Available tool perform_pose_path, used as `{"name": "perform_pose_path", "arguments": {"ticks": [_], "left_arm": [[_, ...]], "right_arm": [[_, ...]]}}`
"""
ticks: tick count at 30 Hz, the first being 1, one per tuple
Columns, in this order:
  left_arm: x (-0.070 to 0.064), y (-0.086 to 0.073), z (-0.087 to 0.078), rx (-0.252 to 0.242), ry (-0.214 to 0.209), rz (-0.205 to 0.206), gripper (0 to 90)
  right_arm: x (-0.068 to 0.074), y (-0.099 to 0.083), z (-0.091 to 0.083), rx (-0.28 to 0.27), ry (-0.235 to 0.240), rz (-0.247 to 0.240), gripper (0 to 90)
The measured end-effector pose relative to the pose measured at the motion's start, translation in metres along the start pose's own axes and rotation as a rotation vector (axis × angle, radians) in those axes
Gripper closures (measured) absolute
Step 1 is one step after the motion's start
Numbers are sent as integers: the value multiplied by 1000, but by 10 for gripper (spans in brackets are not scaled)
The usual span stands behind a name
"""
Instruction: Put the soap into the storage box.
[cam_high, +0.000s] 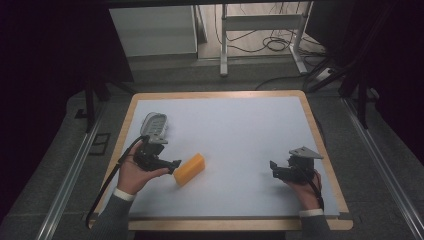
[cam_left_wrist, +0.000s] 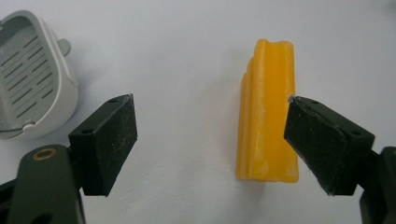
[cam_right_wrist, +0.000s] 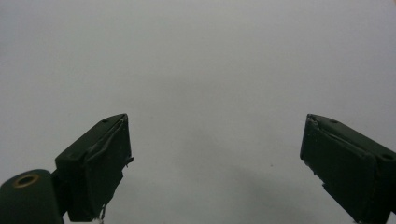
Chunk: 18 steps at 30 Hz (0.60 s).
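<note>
The table (cam_high: 240, 130) lay bare across its middle and far half; the yellow block (cam_left_wrist: 268, 112) stood just ahead of the left gripper (cam_left_wrist: 210, 140), partly between its parted jaws; a grey slotted dish (cam_left_wrist: 32, 84) sat near, to that gripper's left; bare surface lay ahead of the right gripper (cam_right_wrist: 215, 154), jaws apart.

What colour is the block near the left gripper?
Yellow-orange; the block shows best in the left gripper view.
</note>
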<state>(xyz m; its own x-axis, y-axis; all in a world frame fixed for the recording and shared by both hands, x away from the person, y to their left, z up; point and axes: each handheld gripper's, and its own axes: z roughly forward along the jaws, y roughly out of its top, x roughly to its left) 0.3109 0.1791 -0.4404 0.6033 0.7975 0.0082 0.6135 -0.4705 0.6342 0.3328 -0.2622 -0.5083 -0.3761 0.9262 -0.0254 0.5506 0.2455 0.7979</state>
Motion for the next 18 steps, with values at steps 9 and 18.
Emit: {"name": "perform_pose_path", "arguments": {"ticks": [9,18], "left_arm": [[-3,10,10,26,-13,12,183],[-14,15,33,96,-48,45,197]], "right_arm": [[-1,-1,1,9,-1,4,86],[-3,-1,1,4,-3,5,86]]}}
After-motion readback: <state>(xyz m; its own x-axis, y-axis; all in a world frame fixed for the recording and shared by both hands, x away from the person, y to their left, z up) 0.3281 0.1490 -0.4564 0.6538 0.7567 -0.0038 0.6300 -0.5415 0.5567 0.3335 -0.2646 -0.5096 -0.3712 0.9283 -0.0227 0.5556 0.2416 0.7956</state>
